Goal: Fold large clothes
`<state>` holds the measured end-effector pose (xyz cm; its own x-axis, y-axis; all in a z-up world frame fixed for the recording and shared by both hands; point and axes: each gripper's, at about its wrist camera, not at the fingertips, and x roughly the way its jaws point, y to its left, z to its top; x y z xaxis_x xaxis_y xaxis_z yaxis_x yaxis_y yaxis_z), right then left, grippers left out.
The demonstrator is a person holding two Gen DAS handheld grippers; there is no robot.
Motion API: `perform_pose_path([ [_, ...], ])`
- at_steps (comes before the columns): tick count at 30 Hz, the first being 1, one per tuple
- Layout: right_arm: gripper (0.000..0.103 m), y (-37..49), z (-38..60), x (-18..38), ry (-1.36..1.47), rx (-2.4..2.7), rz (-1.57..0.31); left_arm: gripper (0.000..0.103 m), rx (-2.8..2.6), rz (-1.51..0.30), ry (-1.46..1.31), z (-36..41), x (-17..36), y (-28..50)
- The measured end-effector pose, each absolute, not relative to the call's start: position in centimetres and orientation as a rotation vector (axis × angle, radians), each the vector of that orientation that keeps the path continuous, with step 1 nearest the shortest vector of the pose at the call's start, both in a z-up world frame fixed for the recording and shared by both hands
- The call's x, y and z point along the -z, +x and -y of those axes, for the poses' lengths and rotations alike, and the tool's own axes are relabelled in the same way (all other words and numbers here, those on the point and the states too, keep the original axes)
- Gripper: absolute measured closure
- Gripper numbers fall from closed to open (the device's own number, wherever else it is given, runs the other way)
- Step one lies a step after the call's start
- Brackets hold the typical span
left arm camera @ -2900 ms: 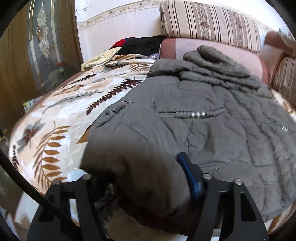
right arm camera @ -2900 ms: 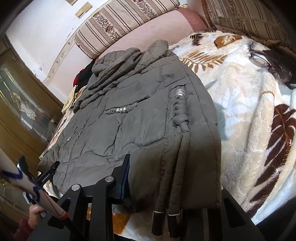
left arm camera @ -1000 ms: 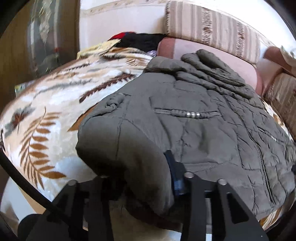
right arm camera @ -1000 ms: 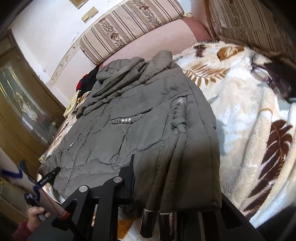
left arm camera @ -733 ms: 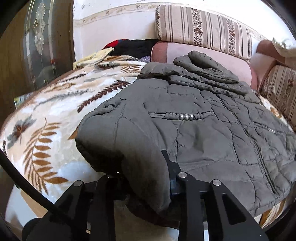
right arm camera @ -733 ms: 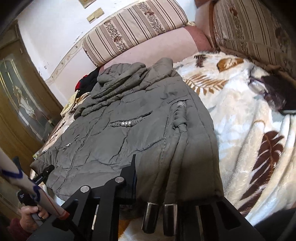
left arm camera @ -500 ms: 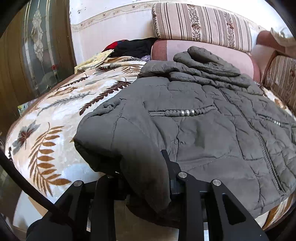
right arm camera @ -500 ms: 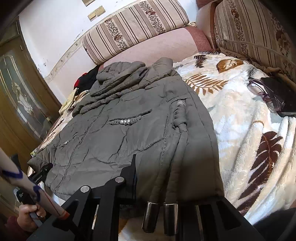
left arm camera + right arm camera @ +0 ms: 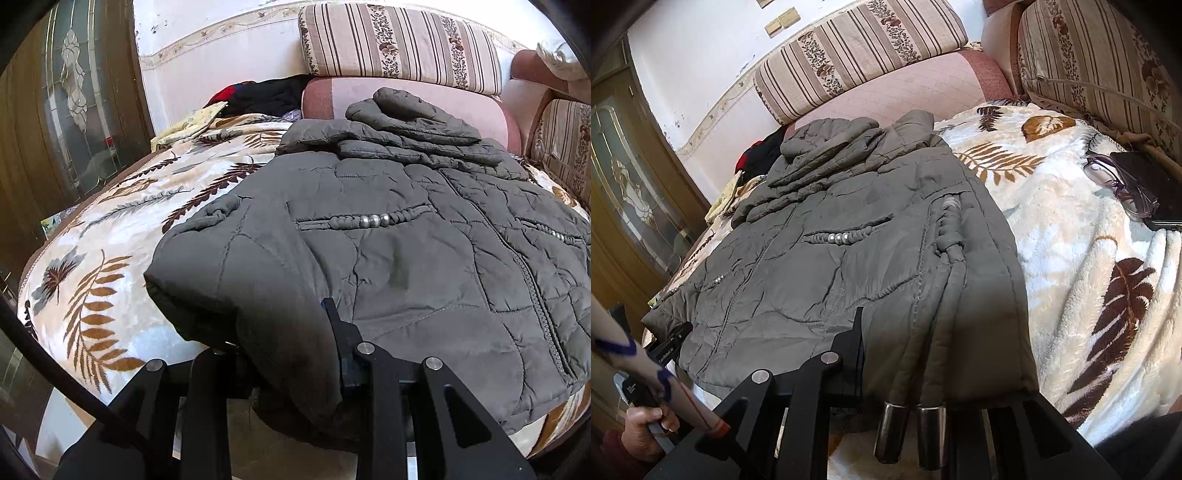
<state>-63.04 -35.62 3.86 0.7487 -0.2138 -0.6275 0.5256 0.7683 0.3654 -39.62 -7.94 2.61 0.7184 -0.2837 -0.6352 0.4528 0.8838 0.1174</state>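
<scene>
A grey quilted jacket lies flat on a leaf-patterned blanket, collar toward the sofa back; it also shows in the right wrist view. My left gripper is shut on the jacket's near left hem corner, the fabric draped over its fingers. My right gripper is shut on the near right hem corner, where two drawcords with metal tips hang down. The right finger of each gripper is mostly hidden by cloth.
Striped sofa cushions and a pink backrest stand behind the jacket. Dark and red clothes are piled at the back left. Glasses and a dark phone lie on the blanket to the right. A wooden glazed door is at left.
Both grippers stay shut on the hem corners. The views shifted slightly; the hem is lifted a bit and the jacket looks flatter and more spread.
</scene>
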Motion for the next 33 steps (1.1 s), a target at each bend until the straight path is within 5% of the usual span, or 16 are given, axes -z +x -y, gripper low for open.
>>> perform_pose_path([
  [33,0.085,-63.6,35.2,-5.2,0.544,0.421,-0.565,0.075,0.402,-0.631,0.267,7.4,-3.2,-39.6],
])
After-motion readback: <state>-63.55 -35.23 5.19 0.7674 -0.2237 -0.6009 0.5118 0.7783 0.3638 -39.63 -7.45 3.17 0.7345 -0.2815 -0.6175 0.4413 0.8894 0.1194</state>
